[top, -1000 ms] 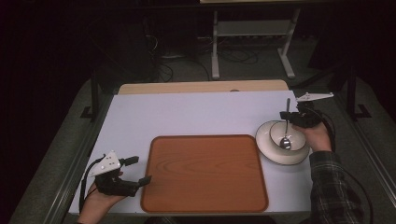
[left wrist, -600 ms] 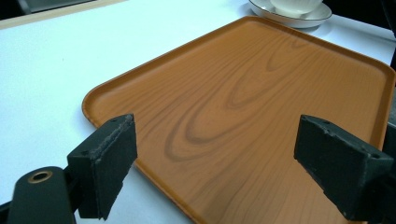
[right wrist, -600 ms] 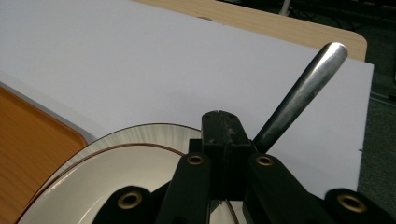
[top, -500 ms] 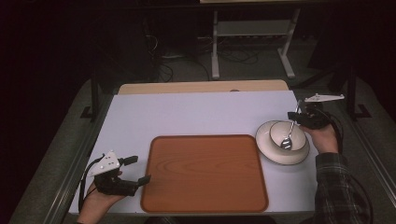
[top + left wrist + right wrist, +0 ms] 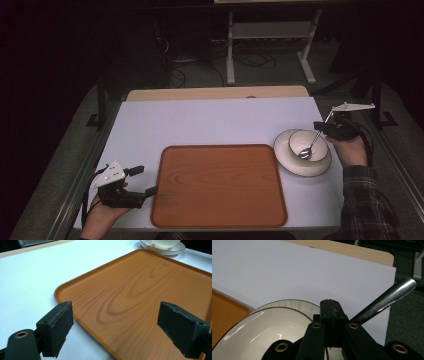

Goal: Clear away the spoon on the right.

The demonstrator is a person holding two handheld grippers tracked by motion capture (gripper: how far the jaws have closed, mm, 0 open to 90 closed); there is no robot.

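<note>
Nearest me, left tool (image 5: pixel 142 182): I hold it low at the table's near left corner, jaws wide apart with nothing between them, pointed at the tray's near left edge.
Tray (image 5: pixel 219 185): orange wood-grain, flat on the table between my two hands, nothing on it.
Right tool (image 5: pixel 320 128): I have its jaws clamped on the handle of the spoon (image 5: pixel 310 147); in the right gripper view the pads meet tight and the steel handle (image 5: pixel 384 300) sticks out past them, up and to the right.
Spoon position: its head sits down inside the bowl (image 5: pixel 303 145), the shaft leaning up over the far right rim toward my hand.
Bowl and saucer: white bowl standing on its saucer (image 5: pixel 320 167), just right of the tray and apart from it.
Risk, slip: the handle is smooth and round, so I judge it could twist or slide in the pads if I tilt my wrist.
Risk, drag: levering the head against the bowl wall could tip the bowl or skate it off the saucer.
Table (image 5: pixel 210 122): pale sheet over a wooden top, bare beyond the dishes.
Room: dark, with a metal stand and cables on the floor behind.
</note>
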